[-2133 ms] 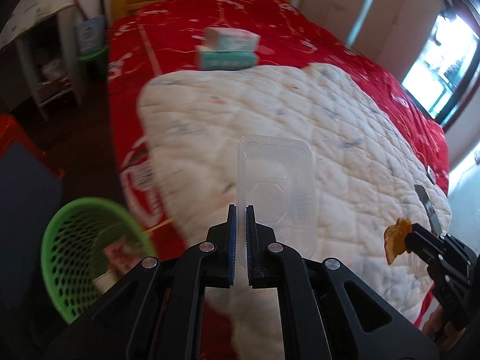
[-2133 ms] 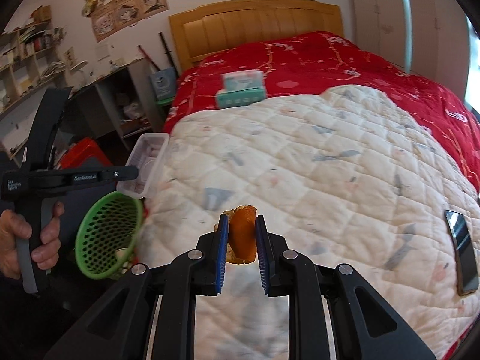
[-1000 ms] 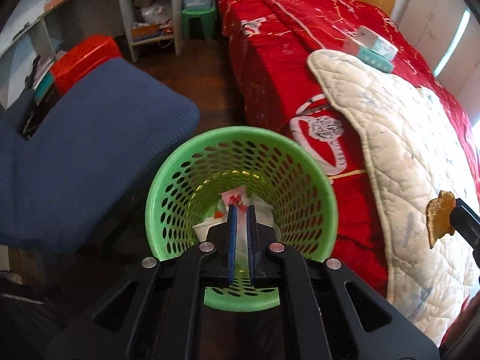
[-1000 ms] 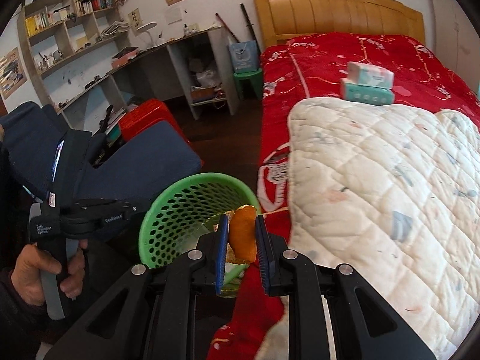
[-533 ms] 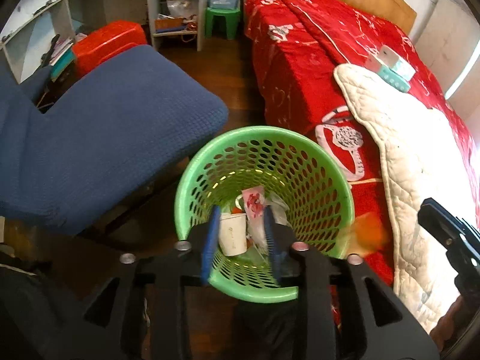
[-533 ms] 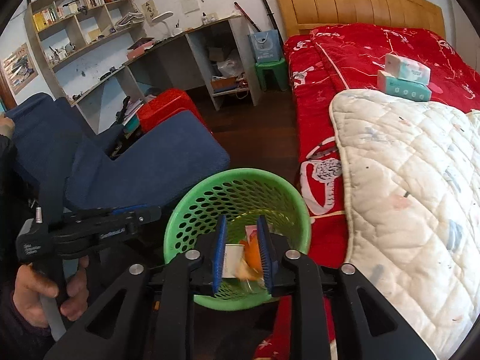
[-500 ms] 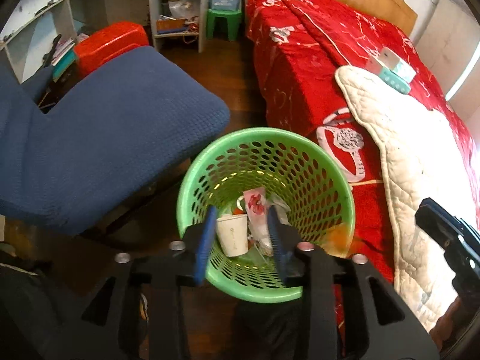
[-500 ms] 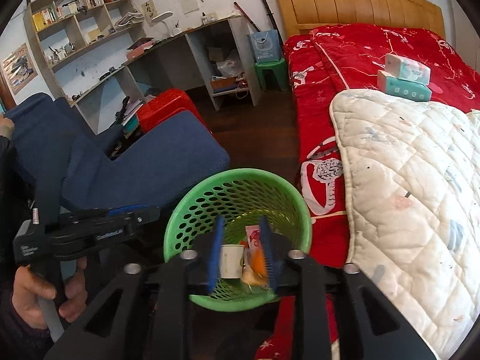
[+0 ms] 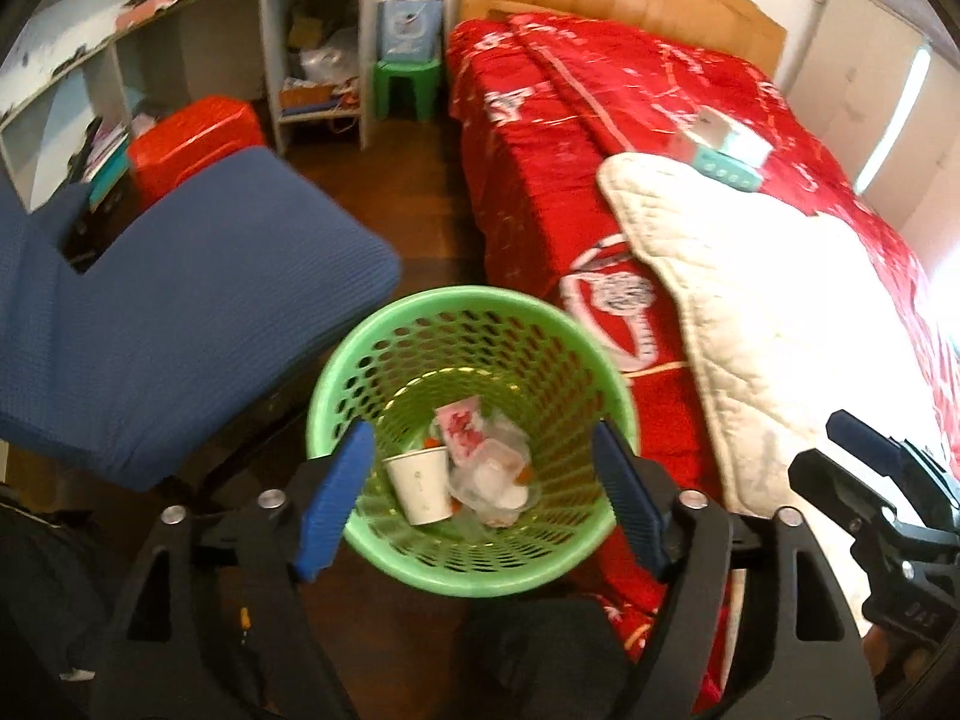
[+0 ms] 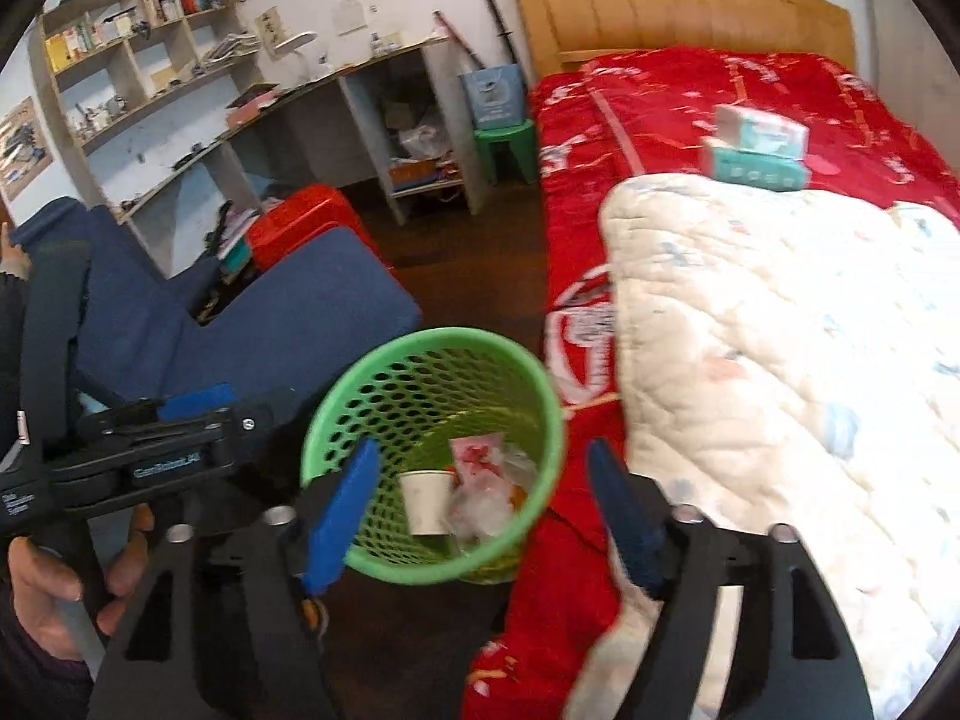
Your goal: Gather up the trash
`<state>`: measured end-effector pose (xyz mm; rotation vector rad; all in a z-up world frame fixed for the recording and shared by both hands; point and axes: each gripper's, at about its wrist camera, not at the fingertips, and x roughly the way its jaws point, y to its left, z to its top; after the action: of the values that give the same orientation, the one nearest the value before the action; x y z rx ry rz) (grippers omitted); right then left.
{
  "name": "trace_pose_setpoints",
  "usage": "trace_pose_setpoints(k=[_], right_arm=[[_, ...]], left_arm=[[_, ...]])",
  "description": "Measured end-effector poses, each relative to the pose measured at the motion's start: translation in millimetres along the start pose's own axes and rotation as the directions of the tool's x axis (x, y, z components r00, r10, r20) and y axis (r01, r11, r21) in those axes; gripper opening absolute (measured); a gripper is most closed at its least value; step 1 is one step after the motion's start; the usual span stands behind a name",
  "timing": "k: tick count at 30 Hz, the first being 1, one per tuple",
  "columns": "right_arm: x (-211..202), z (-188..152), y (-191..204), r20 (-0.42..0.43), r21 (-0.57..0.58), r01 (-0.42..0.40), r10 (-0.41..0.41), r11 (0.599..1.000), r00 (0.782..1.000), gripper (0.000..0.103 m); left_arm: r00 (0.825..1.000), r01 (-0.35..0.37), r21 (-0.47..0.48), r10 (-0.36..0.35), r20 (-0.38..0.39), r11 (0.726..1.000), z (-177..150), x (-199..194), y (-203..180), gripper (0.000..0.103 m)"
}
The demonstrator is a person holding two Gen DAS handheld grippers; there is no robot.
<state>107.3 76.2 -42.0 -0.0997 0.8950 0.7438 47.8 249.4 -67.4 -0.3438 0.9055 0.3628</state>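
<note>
Both grippers, left [image 9: 483, 492] & right [image 10: 483, 510], spread wide w/ nothing held above bin [image 9: 384, 342]; trash in it—cup [image 9: 420, 483], clear tray [image 9: 495, 474]—prob light, crushable, so pinch rims.

A green mesh basket [image 9: 414, 564] is standing upright on the floor beside the bed — holding a paper cup [image 9: 420, 486], clear tray [image 9: 492, 477] and wrapper [image 9: 459, 423].
</note>
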Motion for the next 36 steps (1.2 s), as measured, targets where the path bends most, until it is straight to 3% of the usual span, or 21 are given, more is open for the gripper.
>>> trace_pose_setpoints(k=[2,7,17,26,33,36], right_arm=[[-11.9,-4.7,-8.0,0.006,0.007,0.04,-0.04,0.999,0.999,0.081],[-45.6,-21.6,-35.3,0.021,0.047,0.14,-0.141,0.989,0.99,0.09],[-111.9,-60.2,-87.5,0.03,0.156,0.293,-0.301,0.943,0.953,0.093],[-163.2,-87.2,-114.4,0.058,0.257,0.357,-0.383,0.898,0.922,0.094],[-188.2,-104.4,-131.9,0.067,0.329,0.377,-0.419,0.866,0.905,0.094],[-191.2,-106.0,-135.3,0.067,0.339,0.382,-0.427,0.86,0.902,0.094]], left_arm=[[1.0,0.01,0.031,-0.01,0.021,0.999,-1.8,-7.0,-14.8,0.083],[0.997,0.038,0.11,-0.045,0.067,0.993,-7.3,-24.6,-54.4,0.091],[0.98,0.118,0.242,-0.153,0.128,0.963,-23.2,-57.5,-119.5,0.098],[0.974,0.148,0.331,-0.196,0.114,0.932,-46.4,-71.9,-160.0,0.098],[0.972,0.09,0.402,-0.168,0.165,0.911,-61.0,-84.3,-184.1,0.098],[0.972,0.098,0.414,-0.175,0.154,0.905,-61.7,-86.0,-191.1,0.098]])
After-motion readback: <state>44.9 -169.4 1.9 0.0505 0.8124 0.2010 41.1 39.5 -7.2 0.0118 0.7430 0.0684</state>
